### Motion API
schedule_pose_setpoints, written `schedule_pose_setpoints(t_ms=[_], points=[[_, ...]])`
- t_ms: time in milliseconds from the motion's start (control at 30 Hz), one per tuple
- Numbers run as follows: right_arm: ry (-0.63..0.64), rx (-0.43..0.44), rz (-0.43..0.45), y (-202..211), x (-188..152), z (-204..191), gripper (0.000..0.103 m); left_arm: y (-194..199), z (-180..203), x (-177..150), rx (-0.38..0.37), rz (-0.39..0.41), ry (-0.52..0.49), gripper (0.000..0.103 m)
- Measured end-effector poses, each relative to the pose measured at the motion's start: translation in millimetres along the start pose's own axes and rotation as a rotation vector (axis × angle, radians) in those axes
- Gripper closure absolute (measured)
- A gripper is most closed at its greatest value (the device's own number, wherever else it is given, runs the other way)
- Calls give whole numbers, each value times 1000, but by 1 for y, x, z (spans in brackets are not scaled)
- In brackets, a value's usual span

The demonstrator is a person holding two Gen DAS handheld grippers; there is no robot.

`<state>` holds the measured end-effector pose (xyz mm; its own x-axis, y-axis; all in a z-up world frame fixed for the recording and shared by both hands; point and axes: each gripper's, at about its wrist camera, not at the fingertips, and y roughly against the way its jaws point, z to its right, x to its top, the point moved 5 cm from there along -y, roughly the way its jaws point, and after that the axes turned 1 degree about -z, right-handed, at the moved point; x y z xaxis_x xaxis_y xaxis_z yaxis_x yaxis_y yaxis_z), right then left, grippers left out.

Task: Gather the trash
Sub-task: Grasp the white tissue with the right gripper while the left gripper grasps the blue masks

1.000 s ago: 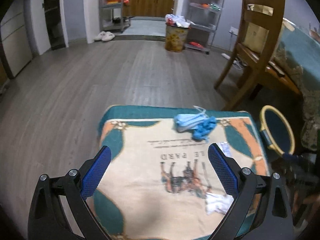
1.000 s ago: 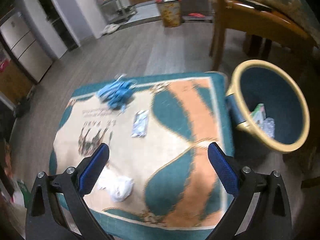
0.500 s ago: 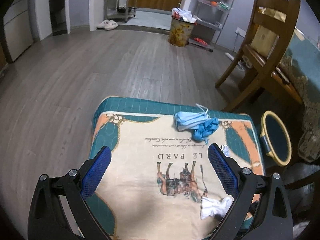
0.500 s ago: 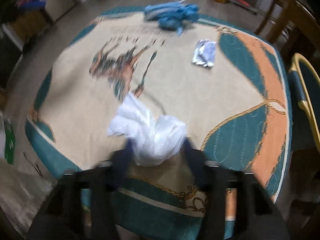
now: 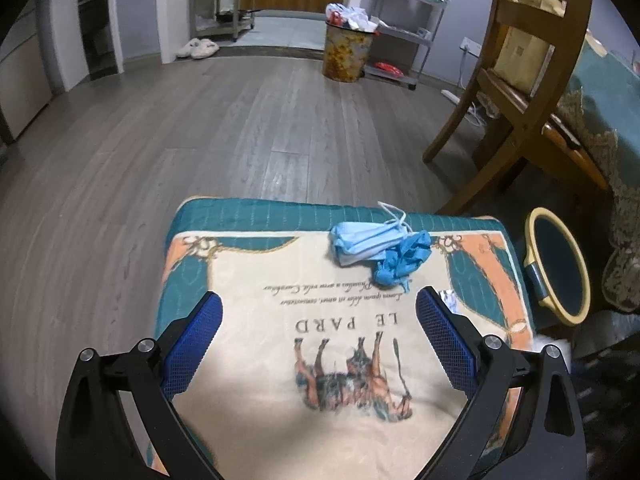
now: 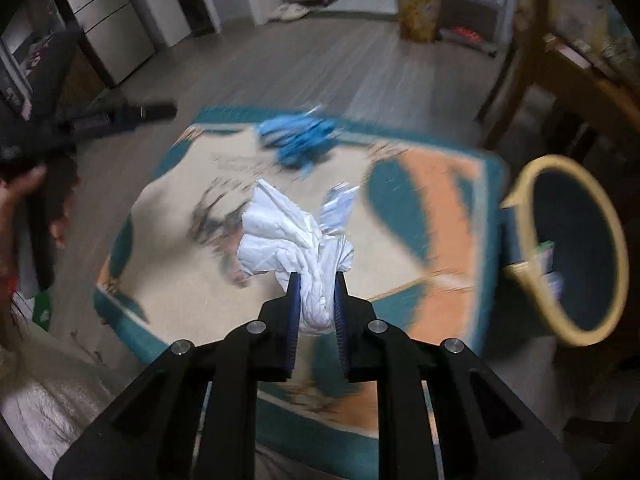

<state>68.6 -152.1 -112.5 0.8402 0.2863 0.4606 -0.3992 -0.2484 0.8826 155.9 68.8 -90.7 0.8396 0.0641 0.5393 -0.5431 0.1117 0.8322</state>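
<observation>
The right tool (image 6: 316, 280) has just been closing and now pinches the crumpled white tissue (image 6: 292, 236) above the printed desk (image 6: 440, 216), likely bound for the yellow-rimmed bin (image 6: 576, 248) just right of the desk; the left tool (image 5: 318, 312) hovers open over the desk, short of the blue face masks (image 5: 376, 246) at its far edge.

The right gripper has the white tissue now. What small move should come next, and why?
Probably carry the white tissue to the right, over the bin. The right gripper has just been closing and its pads now pinch the wad, which looks raised off the cloth. The bin stands open beside the cloth's right edge and already holds trash. The left gripper is open and empty.
</observation>
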Motion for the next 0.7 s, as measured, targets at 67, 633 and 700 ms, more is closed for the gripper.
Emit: schedule_pose_setpoints(t_ms=[67, 633, 700], points=[[-14, -35, 40, 14, 4, 23, 88, -11, 3, 5, 10, -7, -7, 6], [-252, 151, 80, 5, 12, 99, 88, -112, 49, 51, -13, -19, -207, 13], [-252, 173, 75, 3, 13, 95, 88, -123, 53, 48, -19, -52, -217, 23]])
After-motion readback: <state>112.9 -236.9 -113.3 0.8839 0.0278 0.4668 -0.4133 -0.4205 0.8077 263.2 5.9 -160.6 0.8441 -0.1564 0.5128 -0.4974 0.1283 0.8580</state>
